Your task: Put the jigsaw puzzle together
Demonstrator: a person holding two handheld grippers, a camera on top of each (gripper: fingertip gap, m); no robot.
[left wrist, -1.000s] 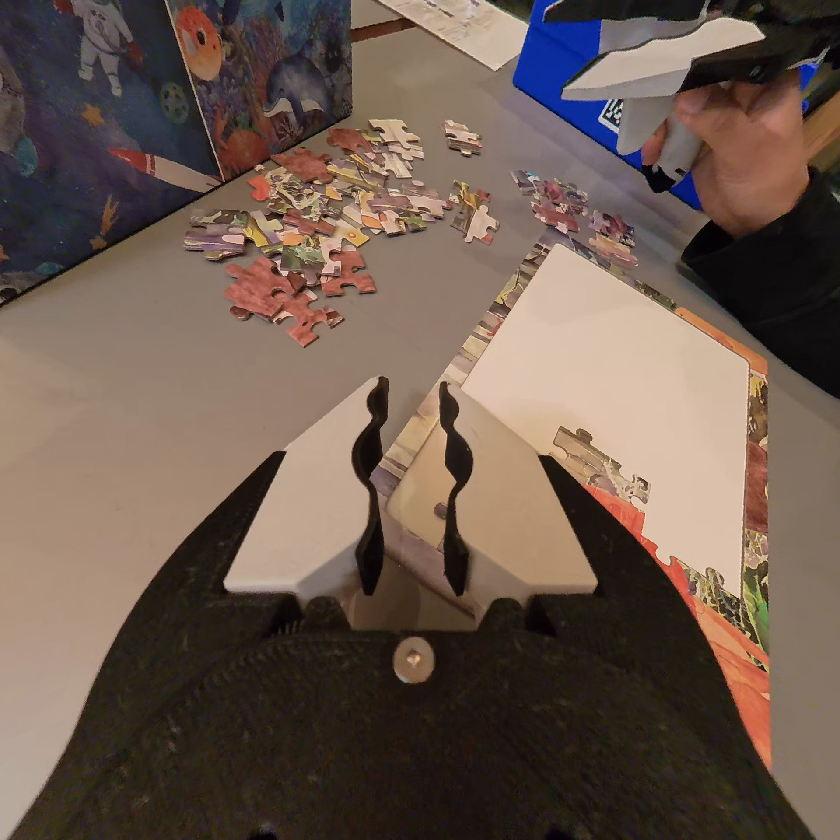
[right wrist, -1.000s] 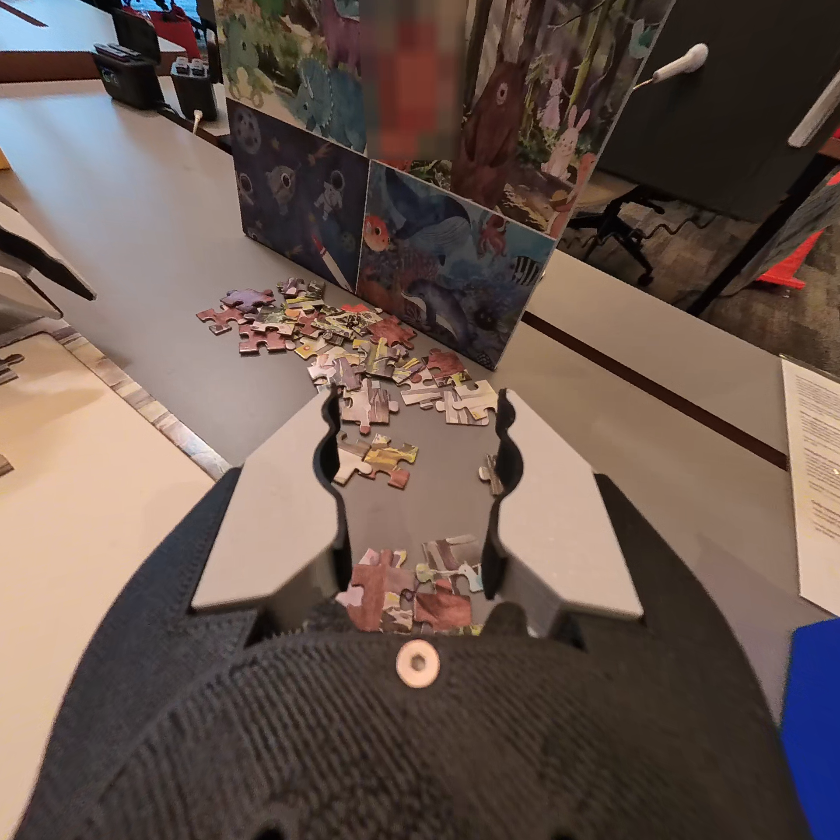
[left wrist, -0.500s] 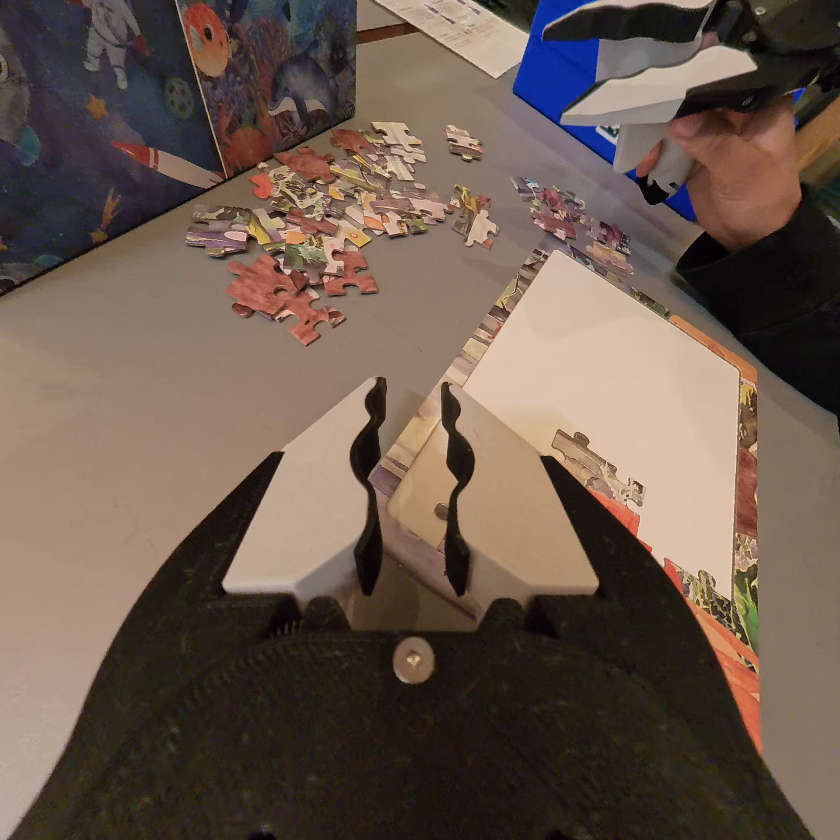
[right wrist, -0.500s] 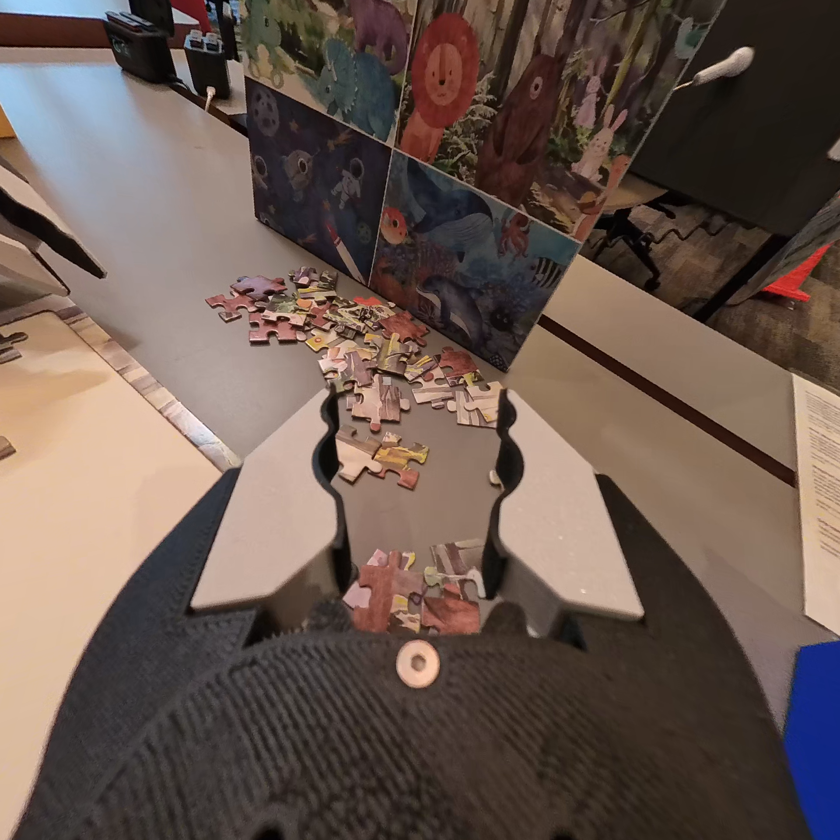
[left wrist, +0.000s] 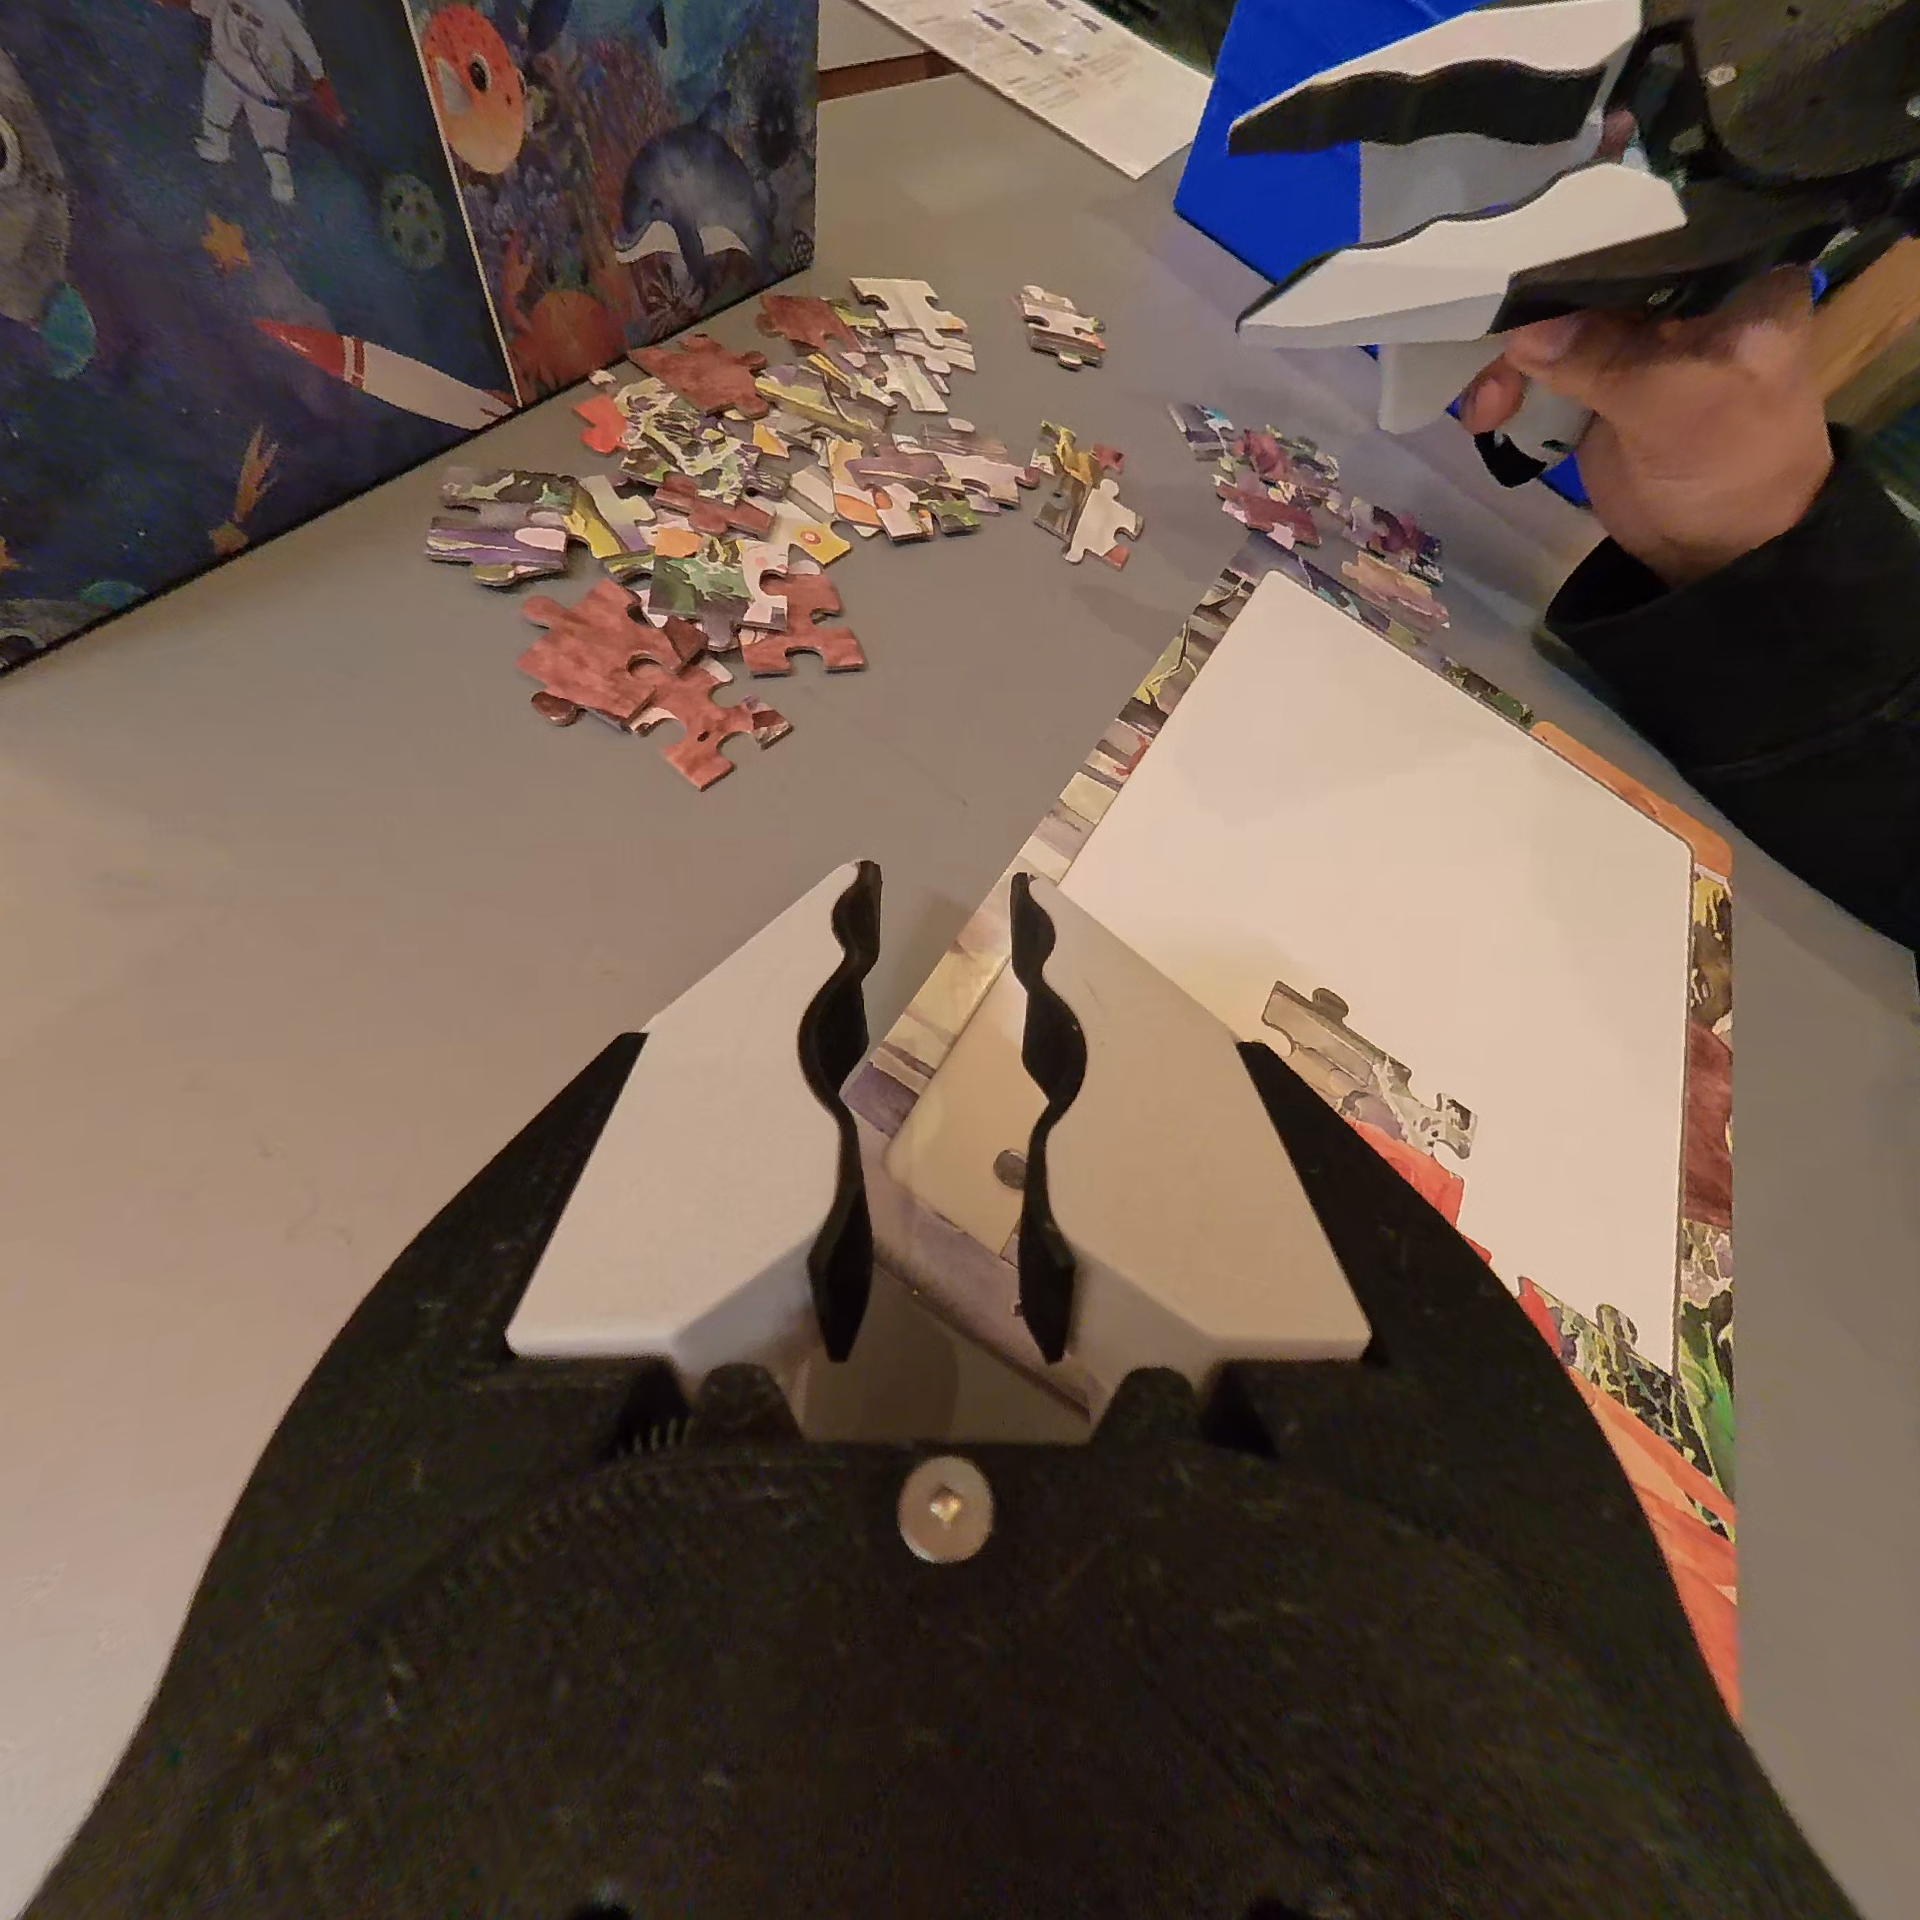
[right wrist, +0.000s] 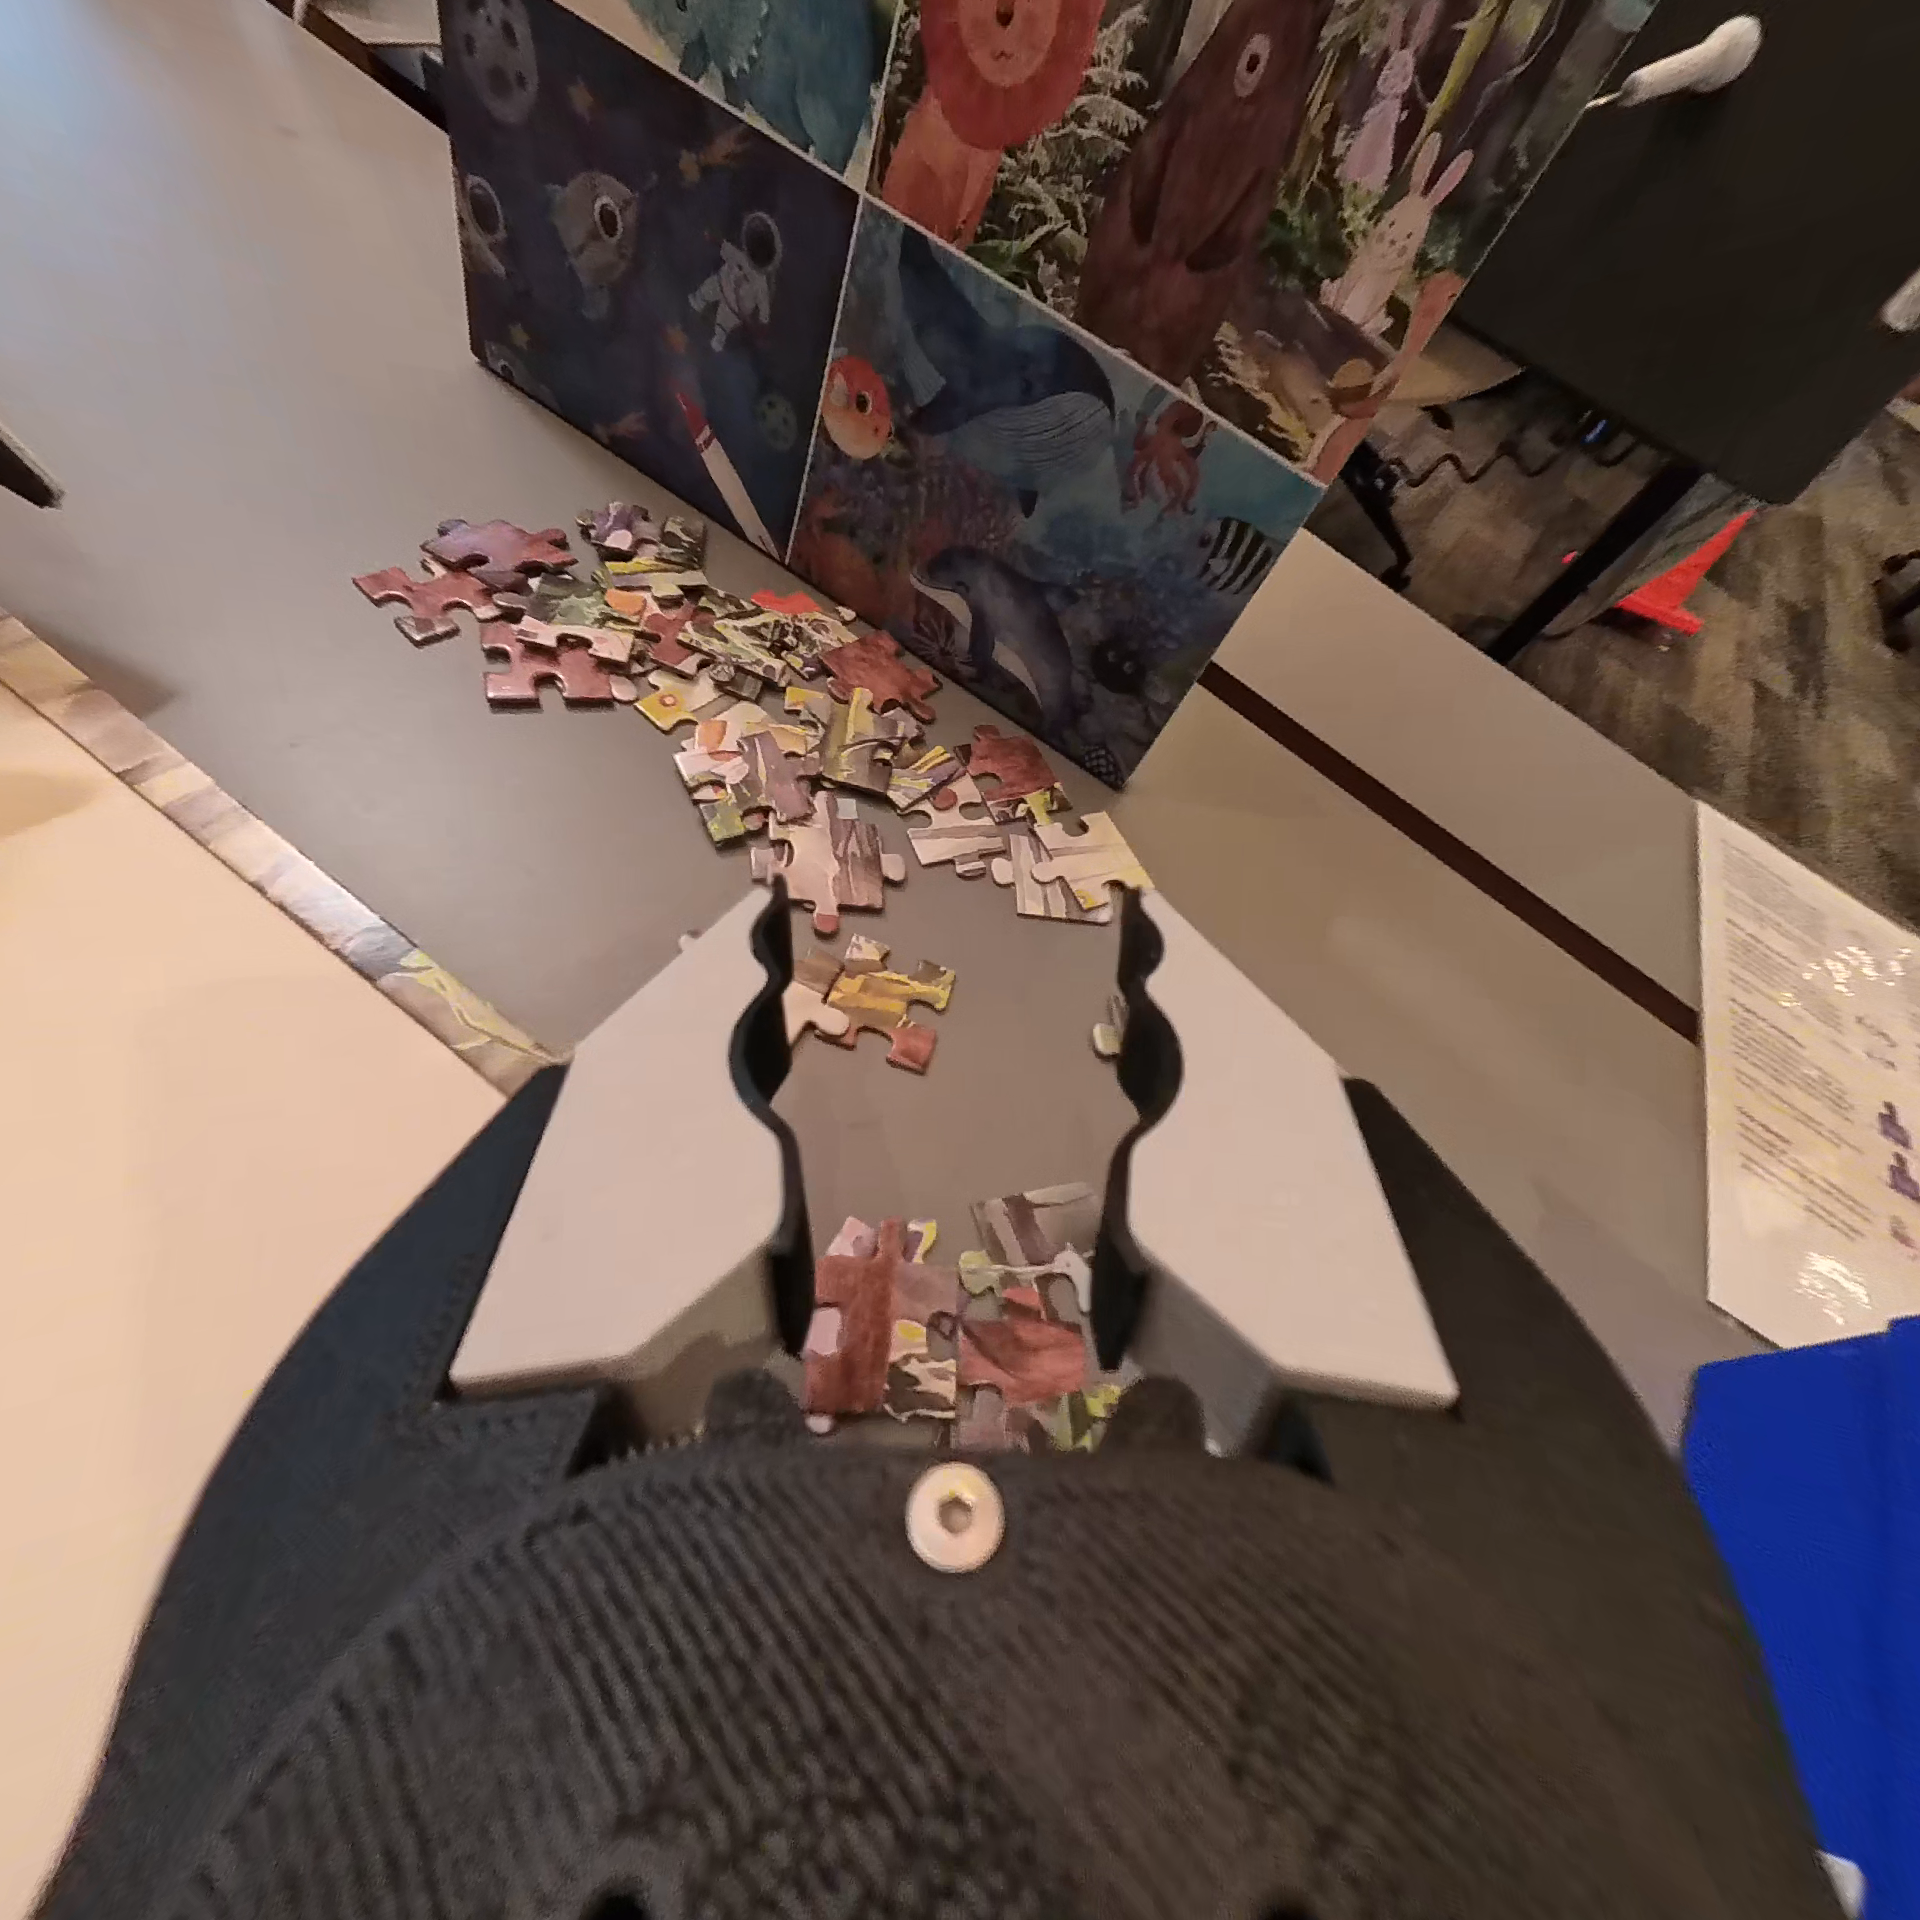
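Note:
The puzzle tray (left wrist: 1351, 831) lies on the grey table, white inside with a picture border. One joined piece (left wrist: 1361, 1070) and an orange assembled strip sit along its near right side. My left gripper (left wrist: 943, 883) hovers over the tray's near left corner, its jaws slightly apart and empty. Loose pieces (left wrist: 769, 499) lie in a pile ahead, with a smaller group (left wrist: 1320, 499) by the tray's far corner. My right gripper (right wrist: 954, 904) is wide open and empty above the loose pieces (right wrist: 727, 665), with a few pieces (right wrist: 935, 1320) below its base. It also shows in the left wrist view (left wrist: 1242, 229), held by a hand.
The illustrated puzzle box (left wrist: 312, 208) stands upright behind the pile and also shows in the right wrist view (right wrist: 935, 364). A blue box (right wrist: 1818, 1558) and a printed sheet (right wrist: 1818, 1039) lie to the right. The tray's edge (right wrist: 156, 935) is at the left.
My right gripper has moved forward toward the pile and the puzzle box, still open. My left gripper has hardly moved and its gap is the same.

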